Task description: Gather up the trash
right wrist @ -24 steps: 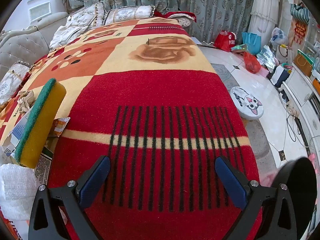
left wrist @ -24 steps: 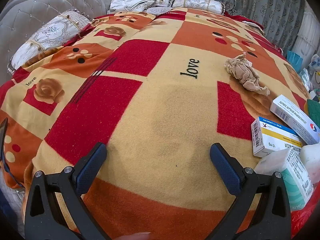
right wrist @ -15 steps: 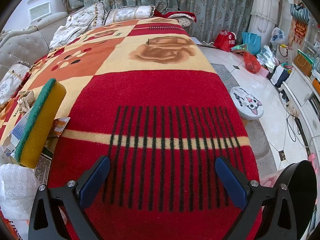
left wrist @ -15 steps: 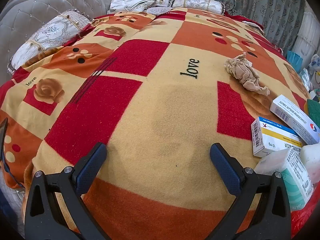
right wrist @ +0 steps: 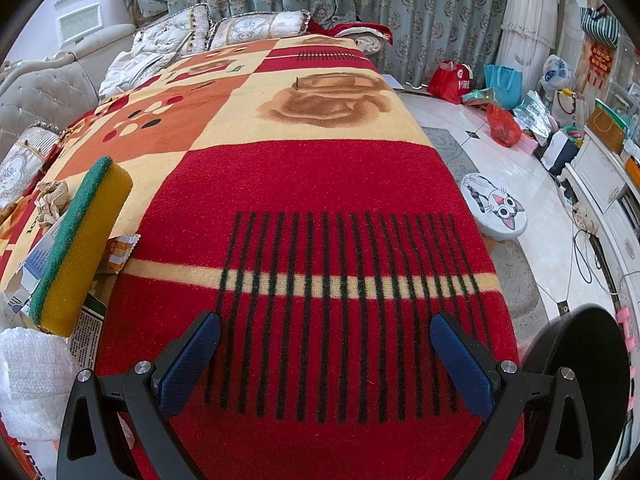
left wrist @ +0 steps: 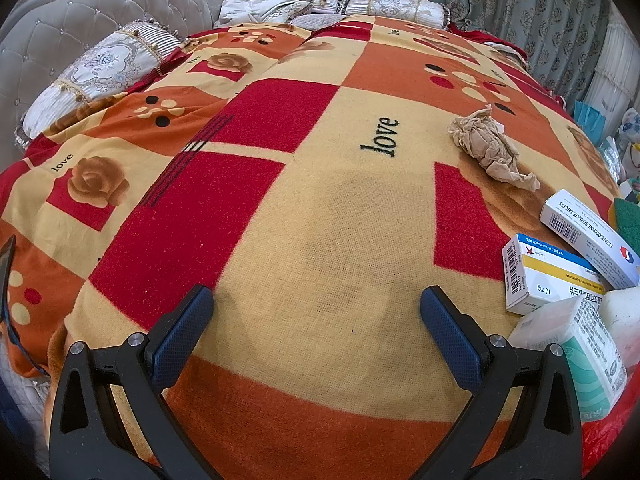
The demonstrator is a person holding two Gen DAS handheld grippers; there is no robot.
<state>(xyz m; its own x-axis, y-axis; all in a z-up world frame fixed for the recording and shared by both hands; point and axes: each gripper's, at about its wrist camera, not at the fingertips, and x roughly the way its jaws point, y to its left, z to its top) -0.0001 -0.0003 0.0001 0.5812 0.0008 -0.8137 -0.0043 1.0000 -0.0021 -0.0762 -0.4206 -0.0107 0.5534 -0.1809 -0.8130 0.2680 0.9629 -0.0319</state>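
Trash: crumpled tissue (left wrist: 490, 148), pill boxes (left wrist: 548, 272) and sponge (right wrist: 78, 248) lay on the blanket (left wrist: 320, 208). Left gripper (left wrist: 316, 312) and right gripper (right wrist: 325, 340) spread wide, empty, above the blanket

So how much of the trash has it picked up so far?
None, by the look of it. Both the left gripper and the right gripper hang open and empty above the blanket. Still lying there: a crumpled brown wad, two medicine boxes, a tissue pack, a yellow-green sponge and an orange wrapper. No bin shows clearly.
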